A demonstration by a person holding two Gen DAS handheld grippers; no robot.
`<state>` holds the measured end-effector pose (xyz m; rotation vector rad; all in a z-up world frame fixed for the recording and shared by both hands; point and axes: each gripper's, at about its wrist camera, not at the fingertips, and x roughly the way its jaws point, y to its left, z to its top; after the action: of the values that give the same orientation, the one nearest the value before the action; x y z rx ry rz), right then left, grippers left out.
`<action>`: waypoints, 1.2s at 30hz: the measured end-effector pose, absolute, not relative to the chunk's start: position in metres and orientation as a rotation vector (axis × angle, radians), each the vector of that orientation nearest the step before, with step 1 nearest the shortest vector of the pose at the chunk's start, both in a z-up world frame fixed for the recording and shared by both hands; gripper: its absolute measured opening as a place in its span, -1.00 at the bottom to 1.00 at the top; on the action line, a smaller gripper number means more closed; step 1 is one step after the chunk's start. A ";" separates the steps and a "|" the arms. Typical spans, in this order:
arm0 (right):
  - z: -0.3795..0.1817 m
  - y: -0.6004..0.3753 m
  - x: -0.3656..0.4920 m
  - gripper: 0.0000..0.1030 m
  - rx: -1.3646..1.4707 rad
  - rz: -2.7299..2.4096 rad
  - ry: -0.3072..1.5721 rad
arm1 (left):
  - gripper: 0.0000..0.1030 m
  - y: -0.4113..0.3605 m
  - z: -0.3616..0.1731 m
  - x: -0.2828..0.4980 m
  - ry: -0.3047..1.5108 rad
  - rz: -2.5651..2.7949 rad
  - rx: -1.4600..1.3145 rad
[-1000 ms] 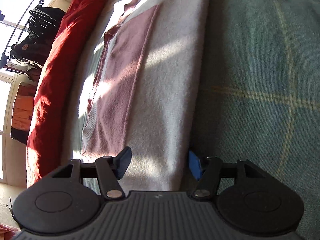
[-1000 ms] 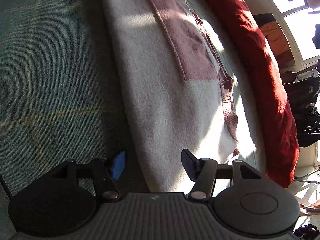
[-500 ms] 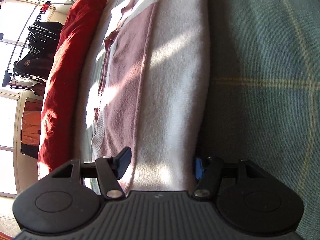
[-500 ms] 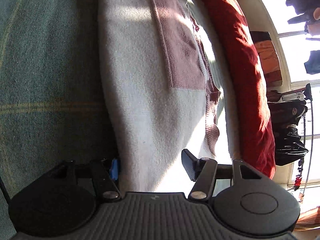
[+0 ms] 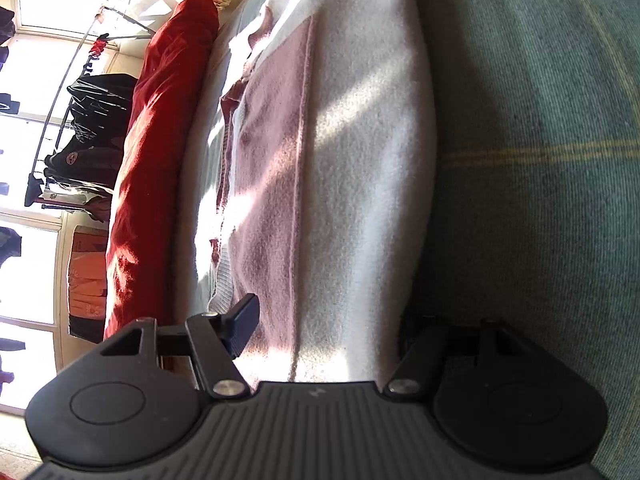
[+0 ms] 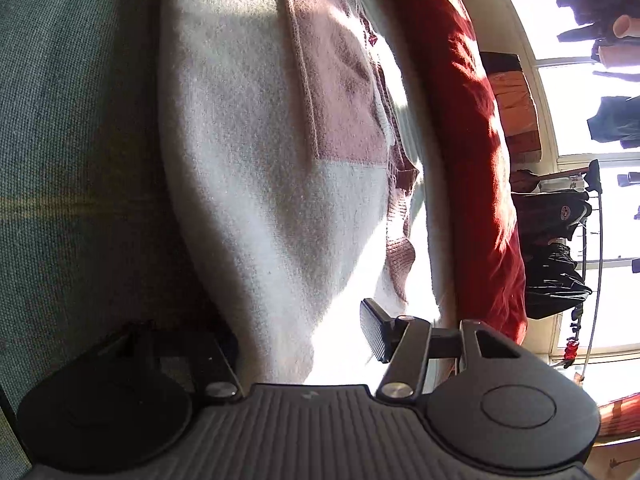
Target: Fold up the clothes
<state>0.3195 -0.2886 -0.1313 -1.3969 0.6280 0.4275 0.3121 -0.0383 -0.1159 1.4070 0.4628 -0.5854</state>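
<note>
White-maroon sweater (image 5: pixel 352 184) lengthwise, pointing away

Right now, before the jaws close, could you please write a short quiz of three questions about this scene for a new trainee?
1. True or false: the cream and pink sweater lies on a green plaid blanket.
2. Which colour is the long cushion beyond the sweater: A blue, B red, C yellow?
3. Fill in: the left gripper and the right gripper each straddle the sweater's ____ edge.

Key: 1 true; 2 B; 3 folded.
</note>
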 end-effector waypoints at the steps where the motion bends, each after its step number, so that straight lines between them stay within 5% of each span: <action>1: -0.131 -0.290 0.316 0.13 -1.395 0.417 0.641 | 0.19 -0.038 -0.118 0.311 0.458 -0.578 1.404; 9: -0.135 -0.286 0.313 -0.10 -1.367 0.428 0.632 | -0.02 -0.049 -0.122 0.315 0.488 -0.529 1.373; 13: -0.135 -0.289 0.311 -0.26 -1.342 0.447 0.619 | -0.54 -0.059 -0.131 0.303 0.514 -0.484 1.415; 20: -0.138 -0.297 0.308 -0.60 -1.298 0.475 0.575 | -0.74 -0.067 -0.139 0.298 0.530 -0.404 1.395; 36: -0.105 -0.287 0.308 -0.79 -1.247 0.434 0.644 | -0.88 -0.037 -0.085 0.292 0.452 -0.579 1.343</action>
<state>0.3080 -0.2870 -0.1050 -1.2474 0.6440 0.4338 0.2918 -0.0365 -0.0854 1.3432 0.4523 -0.5791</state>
